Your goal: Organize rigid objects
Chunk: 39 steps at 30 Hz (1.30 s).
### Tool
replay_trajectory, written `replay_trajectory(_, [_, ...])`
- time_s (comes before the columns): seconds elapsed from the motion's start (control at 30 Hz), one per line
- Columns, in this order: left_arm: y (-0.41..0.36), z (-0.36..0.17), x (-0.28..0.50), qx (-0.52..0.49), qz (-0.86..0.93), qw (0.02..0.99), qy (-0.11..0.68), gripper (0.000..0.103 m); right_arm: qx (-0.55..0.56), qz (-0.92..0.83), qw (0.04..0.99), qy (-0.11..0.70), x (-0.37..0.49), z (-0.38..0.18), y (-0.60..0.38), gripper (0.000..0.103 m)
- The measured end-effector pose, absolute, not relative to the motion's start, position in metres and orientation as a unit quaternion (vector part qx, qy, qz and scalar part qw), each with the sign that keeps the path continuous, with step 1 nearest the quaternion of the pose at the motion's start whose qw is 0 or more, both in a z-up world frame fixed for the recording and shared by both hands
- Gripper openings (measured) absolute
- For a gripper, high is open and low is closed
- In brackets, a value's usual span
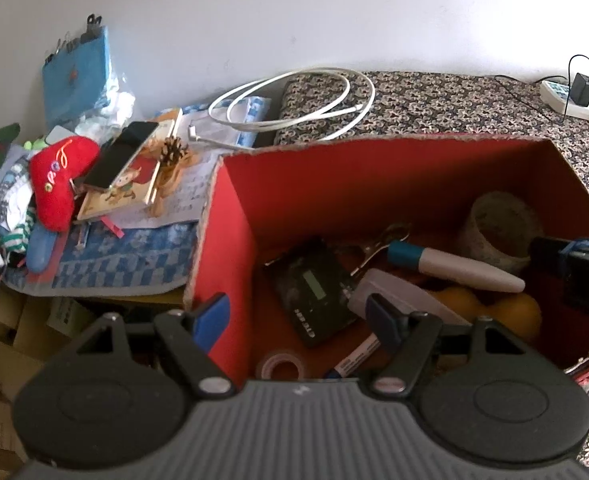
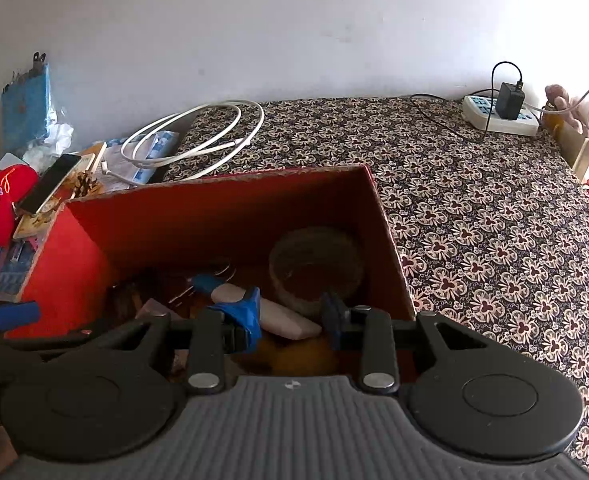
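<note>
White wall behind; patterned cloth (image 2: 494, 240) covers the surface, with a power strip (image 2: 498, 114) and plugged-in adapter at the far right, well apart from the work. Red cardboard box (image 1: 374, 168): open-topped, standing on the cloth, apparently the collecting bin for the rigid objects. Contents, loose on its floor: black device with small screen (image 1: 312, 292), blue-capped white pen-shaped item (image 1: 454, 266), roll of tape (image 1: 281, 364), yellow rounded pieces (image 1: 514, 314), pale cup on its side (image 1: 498, 228), metal clip, marker. Left gripper (image 1: 300, 316): angled down over the box's near left corner, jaws well apart and empty, the left finger outside the wall and the right finger inside, likely poised to pick among the contents. Right gripper (image 2: 290, 320): also tilted into the box, jaws apart, with the pen-shaped item lying beyond them, not clamped. Outside, left of box: unsorted heap with phone (image 1: 120, 156), red plush (image 1: 60, 182), pine cone (image 1: 172, 152), coiled white cable (image 1: 294, 100), evidently awaiting sorting.
</note>
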<state>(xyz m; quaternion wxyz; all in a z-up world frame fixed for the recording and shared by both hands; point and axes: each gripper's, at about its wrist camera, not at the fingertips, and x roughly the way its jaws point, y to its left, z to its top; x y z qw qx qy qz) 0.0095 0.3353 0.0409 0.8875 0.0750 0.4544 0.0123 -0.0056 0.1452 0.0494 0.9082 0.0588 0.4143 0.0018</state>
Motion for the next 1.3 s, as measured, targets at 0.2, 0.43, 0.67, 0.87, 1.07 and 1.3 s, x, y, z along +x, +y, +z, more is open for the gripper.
replay_trajectory(0.2, [0.336,0.036,0.011,0.073,0.014,0.886,0.458,0.075,0.06,0.007,0.905,0.42,-0.001,0.044,0.144,0.017])
replay_trajectory(0.43, [0.335,0.033,0.015,0.073,0.011,0.884,0.462,0.076,0.057,0.013,0.902,0.428,0.004,0.038,0.143,0.017])
replay_trajectory(0.67, [0.332,0.033,0.016,0.075,0.009,0.886,0.458,0.078,0.059,0.017,0.898,0.435,0.008,0.034,0.139,0.017])
replay_trajectory(0.87, [0.333,0.032,0.017,0.071,0.006,0.885,0.46,0.078,0.055,0.023,0.899,0.434,0.008,0.034,0.141,0.017])
replay_trajectory(1.07, [0.331,0.029,0.017,0.073,0.002,0.883,0.464,0.079,0.059,0.02,0.896,0.439,0.009,0.033,0.138,0.017])
replay_trajectory(1.3, [0.329,0.026,0.018,0.072,-0.006,0.881,0.468,0.079,0.064,0.015,0.894,0.442,0.008,0.031,0.137,0.017])
